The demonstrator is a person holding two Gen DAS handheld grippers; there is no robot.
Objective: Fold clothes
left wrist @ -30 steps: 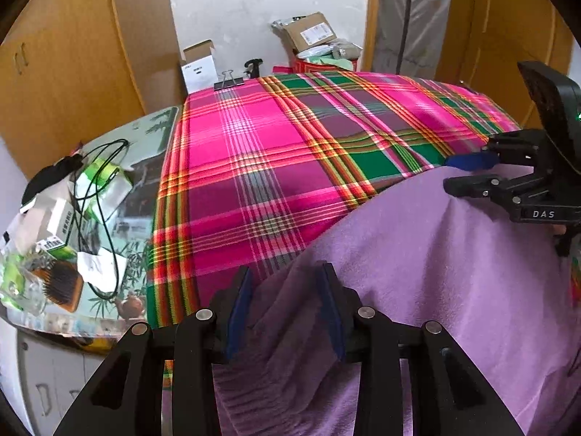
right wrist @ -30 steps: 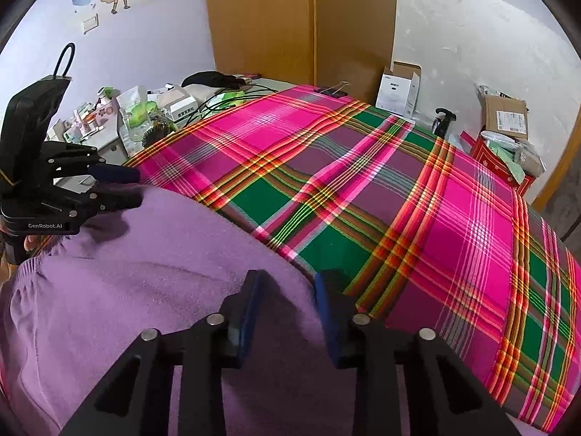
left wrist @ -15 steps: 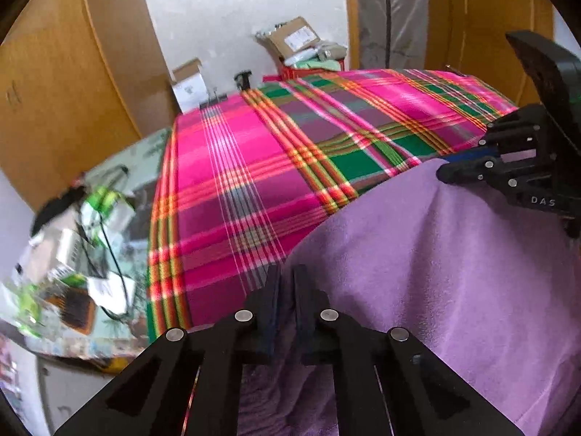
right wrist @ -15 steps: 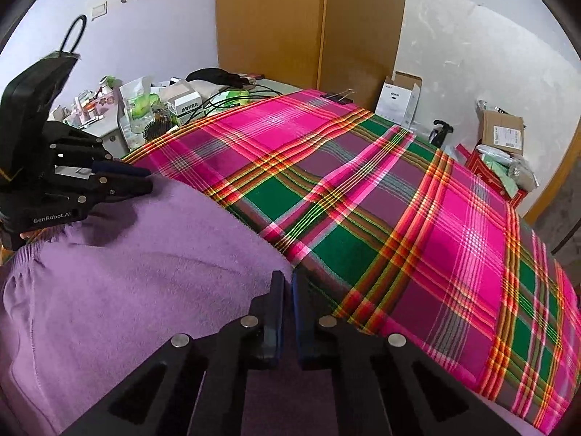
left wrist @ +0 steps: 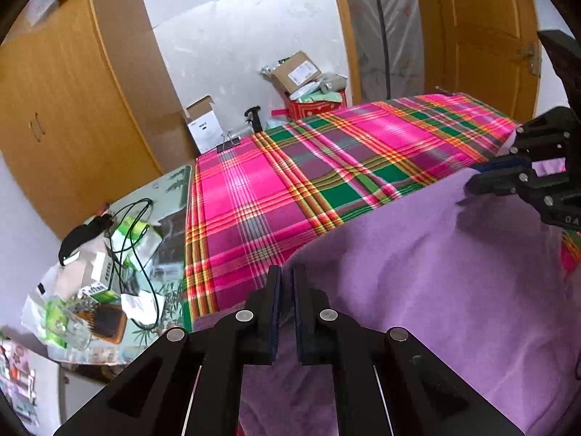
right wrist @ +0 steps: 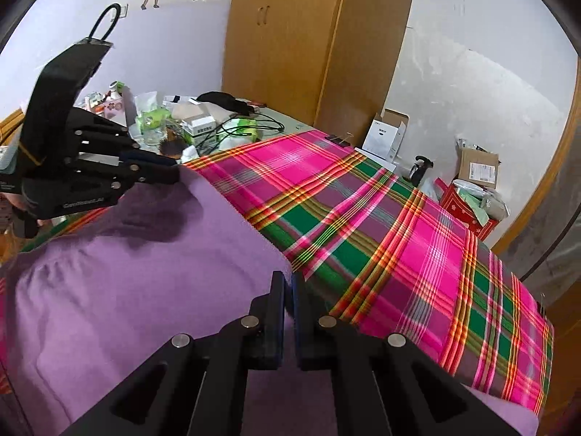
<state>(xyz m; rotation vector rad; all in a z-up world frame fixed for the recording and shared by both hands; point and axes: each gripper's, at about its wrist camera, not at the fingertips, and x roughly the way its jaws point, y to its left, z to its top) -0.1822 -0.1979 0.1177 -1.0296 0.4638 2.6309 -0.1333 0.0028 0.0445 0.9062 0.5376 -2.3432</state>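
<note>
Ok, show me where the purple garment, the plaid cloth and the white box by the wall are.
purple garment (left wrist: 454, 272): left wrist view, on its lifted middle.
plaid cloth (right wrist: 417, 239): right wrist view, on a pink square.
white box (left wrist: 204, 129): left wrist view, on its front face.

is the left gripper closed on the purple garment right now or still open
Shut on it. The left gripper has its fingers pressed nearly together over the edge of the purple garment.
</note>
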